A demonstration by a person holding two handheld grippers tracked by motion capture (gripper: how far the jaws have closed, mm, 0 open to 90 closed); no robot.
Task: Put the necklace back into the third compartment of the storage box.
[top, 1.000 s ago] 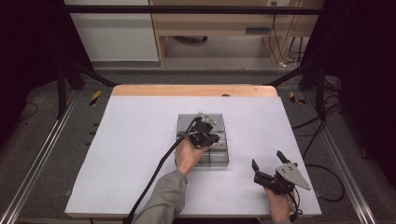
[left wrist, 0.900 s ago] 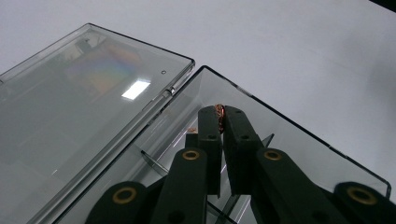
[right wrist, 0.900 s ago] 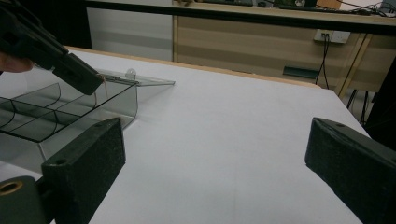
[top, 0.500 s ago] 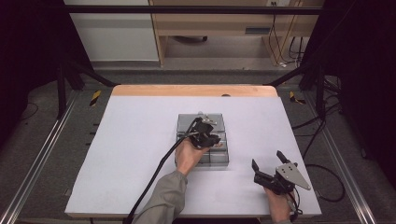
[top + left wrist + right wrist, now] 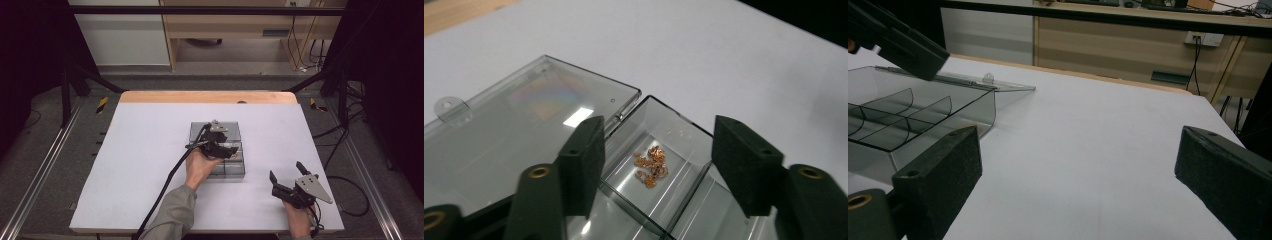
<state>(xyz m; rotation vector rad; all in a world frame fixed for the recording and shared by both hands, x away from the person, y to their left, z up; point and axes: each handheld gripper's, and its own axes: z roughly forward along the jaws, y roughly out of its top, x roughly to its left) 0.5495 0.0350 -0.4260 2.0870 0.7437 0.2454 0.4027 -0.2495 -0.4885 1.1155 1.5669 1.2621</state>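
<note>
The clear compartment box [image 5: 217, 150] lies open mid-counter [image 5: 150, 150]. The left tool [image 5: 654, 150] hangs directly above it, jaws apart and empty, straddling the corner compartment holding small copper bits [image 5: 651, 165]. The right tool [image 5: 292, 182], also open and empty, rests well right of the box, so the left is nearer.

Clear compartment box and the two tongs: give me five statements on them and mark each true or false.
1. The clear box has its lid open. True.
2. Small copper-coloured pieces lie in one compartment. True.
3. The left tongs are shut on the copper pieces. False: they are open above the compartment, holding nothing.
4. The right tongs are over the box. False: they are apart from it, near the table's front right corner.
5. The right tongs are open. True.
</note>
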